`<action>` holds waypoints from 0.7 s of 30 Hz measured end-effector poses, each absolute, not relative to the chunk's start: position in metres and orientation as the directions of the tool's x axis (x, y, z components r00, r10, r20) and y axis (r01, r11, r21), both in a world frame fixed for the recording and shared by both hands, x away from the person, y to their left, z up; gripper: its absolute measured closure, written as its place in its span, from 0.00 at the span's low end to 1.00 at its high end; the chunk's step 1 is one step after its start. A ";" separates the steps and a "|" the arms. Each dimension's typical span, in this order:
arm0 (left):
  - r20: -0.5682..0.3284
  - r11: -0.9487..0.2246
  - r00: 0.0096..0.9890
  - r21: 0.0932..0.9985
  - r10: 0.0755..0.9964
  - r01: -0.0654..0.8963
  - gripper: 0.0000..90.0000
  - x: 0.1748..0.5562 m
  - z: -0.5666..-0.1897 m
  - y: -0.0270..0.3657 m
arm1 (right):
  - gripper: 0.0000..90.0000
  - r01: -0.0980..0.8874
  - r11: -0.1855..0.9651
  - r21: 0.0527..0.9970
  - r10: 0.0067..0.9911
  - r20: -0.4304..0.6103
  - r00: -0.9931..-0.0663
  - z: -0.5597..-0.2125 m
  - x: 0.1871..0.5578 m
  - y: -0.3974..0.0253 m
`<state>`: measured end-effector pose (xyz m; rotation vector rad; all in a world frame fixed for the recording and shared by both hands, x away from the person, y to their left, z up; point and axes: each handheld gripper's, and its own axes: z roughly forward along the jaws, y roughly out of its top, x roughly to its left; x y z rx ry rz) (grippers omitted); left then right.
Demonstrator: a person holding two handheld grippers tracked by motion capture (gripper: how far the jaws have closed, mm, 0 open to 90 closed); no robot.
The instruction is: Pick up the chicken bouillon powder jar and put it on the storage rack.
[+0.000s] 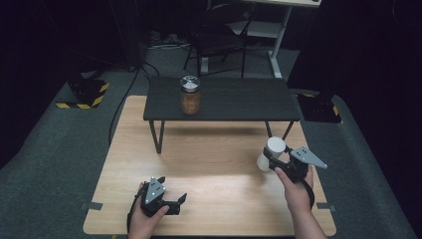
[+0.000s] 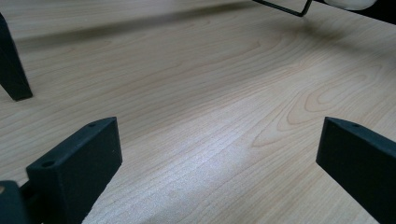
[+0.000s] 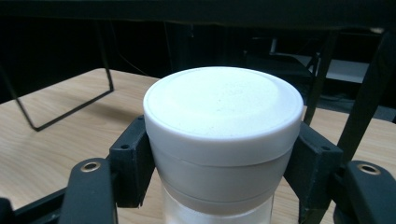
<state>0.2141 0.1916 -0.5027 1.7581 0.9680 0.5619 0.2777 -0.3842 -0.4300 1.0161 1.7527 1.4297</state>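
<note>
A: From the high view, what stands on the black shelf?

B: A glass jar with brown contents and a metal lid, at its left part. The shelf sits at the far side of the wooden table.

A: And the right gripper?

B: Its jaws clasp a white-capped container. The right gripper view shows the pads pressed to both sides of the white cap, the frosted body below. No writing can be read on it.

A: The left gripper?

B: Low over the table's near left. The left gripper view shows its jaws spread wide, bare wood grain between them.
</note>
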 end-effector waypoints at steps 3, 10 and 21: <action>-0.065 -0.171 0.571 0.921 0.818 0.350 0.00 0.214 -0.503 0.192 | 0.37 0.148 0.104 0.983 0.865 -0.015 -0.501 -0.426 0.270 -0.385; -0.065 -0.172 0.573 0.921 0.817 0.350 0.00 0.215 -0.503 0.192 | 0.37 0.106 0.102 0.989 0.844 -0.030 -0.535 -0.415 0.250 -0.386; -0.065 -0.174 0.576 0.920 0.815 0.350 0.00 0.215 -0.502 0.192 | 0.37 0.045 0.076 0.996 0.816 -0.036 -0.577 -0.400 0.222 -0.383</action>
